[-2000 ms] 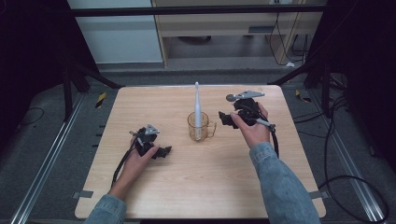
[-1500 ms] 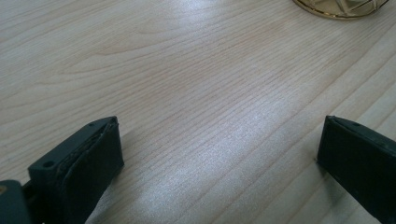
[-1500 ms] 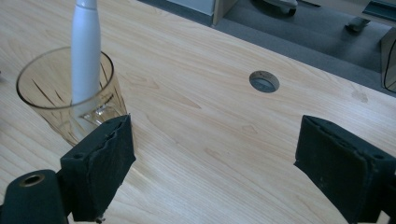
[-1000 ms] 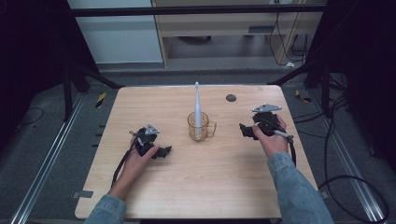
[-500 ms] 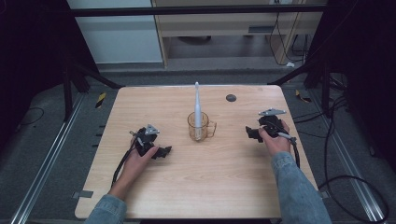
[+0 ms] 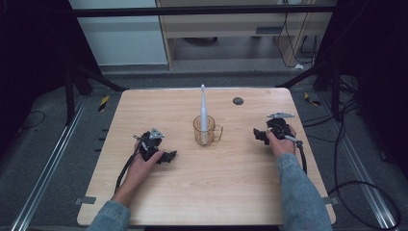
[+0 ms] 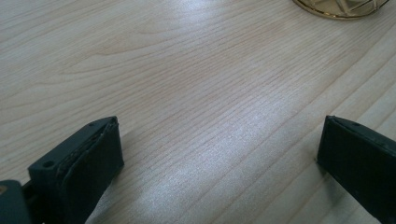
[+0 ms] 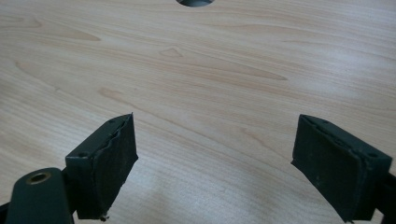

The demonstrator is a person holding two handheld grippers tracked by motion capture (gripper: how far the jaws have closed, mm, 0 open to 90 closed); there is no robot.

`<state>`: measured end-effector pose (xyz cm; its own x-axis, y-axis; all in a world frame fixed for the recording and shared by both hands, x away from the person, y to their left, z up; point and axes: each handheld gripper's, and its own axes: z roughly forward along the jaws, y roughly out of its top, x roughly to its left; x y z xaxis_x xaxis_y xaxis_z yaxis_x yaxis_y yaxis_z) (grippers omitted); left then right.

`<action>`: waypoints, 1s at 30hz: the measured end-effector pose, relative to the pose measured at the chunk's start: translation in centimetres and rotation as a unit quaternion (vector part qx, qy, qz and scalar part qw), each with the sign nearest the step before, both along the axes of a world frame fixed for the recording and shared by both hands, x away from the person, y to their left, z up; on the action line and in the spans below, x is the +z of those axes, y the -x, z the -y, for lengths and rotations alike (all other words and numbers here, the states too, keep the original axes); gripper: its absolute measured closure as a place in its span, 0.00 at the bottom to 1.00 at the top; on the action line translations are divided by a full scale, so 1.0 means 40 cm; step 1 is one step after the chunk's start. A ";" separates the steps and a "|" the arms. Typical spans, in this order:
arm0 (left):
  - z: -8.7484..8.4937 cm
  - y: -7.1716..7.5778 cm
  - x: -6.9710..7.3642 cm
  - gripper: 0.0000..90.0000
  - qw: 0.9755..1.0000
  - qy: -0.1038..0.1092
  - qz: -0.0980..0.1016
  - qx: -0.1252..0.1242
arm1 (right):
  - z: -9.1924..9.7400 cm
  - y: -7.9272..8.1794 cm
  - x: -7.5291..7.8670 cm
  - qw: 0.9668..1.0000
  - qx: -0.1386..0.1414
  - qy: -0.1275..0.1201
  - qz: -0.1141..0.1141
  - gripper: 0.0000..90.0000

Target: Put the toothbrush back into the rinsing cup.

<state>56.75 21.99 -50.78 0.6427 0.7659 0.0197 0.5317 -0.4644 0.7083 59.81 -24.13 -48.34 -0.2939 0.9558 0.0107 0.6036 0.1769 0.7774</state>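
An amber see-through cup (image 6: 208,131) with a handle stands at the middle of the wooden table (image 6: 202,192). A white toothbrush (image 6: 203,107) stands upright in it. My left gripper (image 6: 169,156) rests on the table to the cup's left and front, held by a hand. It is open (image 7: 219,149) with bare wood between its fingers, and the cup's base (image 7: 343,7) shows at the top right of its view. My right gripper (image 6: 258,135) sits low at the cup's right, open (image 8: 215,154) over bare wood.
A small dark round disc (image 6: 237,100) sits in the tabletop behind and right of the cup, and its edge (image 8: 195,2) shows at the top of the right gripper view. Cables trail from both grippers. Dark frame legs and floor surround the table.
My right gripper has drawn away from the cup, moving right and toward the front edge, and settled low on the table. The left gripper has stayed still.
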 end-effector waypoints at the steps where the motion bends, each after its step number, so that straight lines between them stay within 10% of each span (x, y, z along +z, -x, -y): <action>1: 0.000 0.000 0.000 0.00 1.000 0.001 0.000 0.001 | 0.002 -0.005 -0.006 1.000 -0.009 -0.005 0.000 0.15; 30: 0.000 0.000 0.000 0.00 1.000 0.000 0.000 0.000 | 0.025 -0.039 -0.061 0.998 -0.052 -0.025 -0.016 0.14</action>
